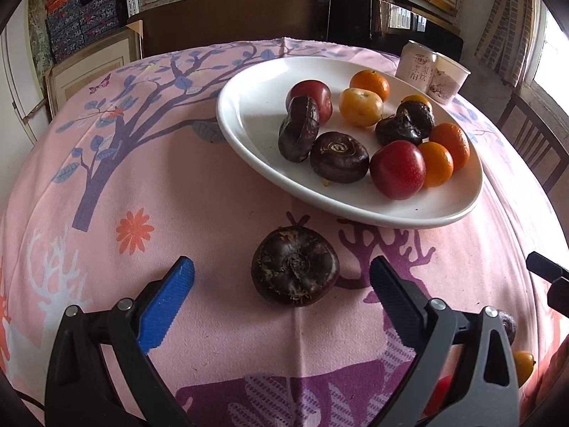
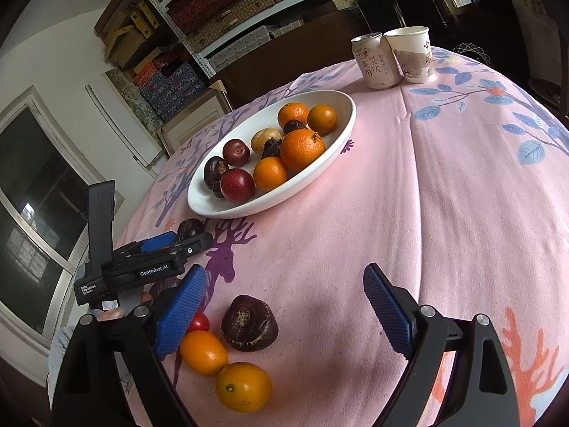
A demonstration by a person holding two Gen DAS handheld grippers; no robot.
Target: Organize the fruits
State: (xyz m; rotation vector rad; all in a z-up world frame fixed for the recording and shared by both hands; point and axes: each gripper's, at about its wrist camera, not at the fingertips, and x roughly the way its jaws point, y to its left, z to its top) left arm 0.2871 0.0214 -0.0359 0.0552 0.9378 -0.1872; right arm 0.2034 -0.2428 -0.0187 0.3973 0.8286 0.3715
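In the left wrist view, the left gripper [image 1: 281, 281] has its jaws wide apart, with one dark water chestnut [image 1: 295, 267] lying on the pink cloth [image 1: 199, 192] between the blue pads [image 1: 167, 302], touching neither. Up at about 1 o'clock from that chestnut stands the white plate [image 1: 355, 206], its near rim just beyond the chestnut. On the plate, from its left side across, lie two dark chestnuts, two red plums [image 1: 398, 169], a yellow fruit, two more dark chestnuts and several small oranges [image 1: 435, 163]. Past the plate's far rim, at 1 o'clock, a can [image 1: 416, 66] and a paper cup [image 1: 450, 78] stand touching each other.

In the right wrist view, the left gripper shows at 9 o'clock, low over the cloth, its blue pad next to the chestnut below the plate. The right gripper [image 2: 284, 299] also has its jaws wide, and nothing is pressed by its pads. Between them, nearer the left pad, lies another chestnut [image 2: 249, 323]. At 8 o'clock from it a small red tomato [image 2: 199, 322] peeps from behind the left pad, with an orange kumquat [image 2: 202, 352] just below it and a second kumquat [image 2: 243, 386] touching that one at 5 o'clock. The plate sits at 12 o'clock, well apart from these loose fruits, and the can and cup stand at 1 o'clock near the table's far edge.
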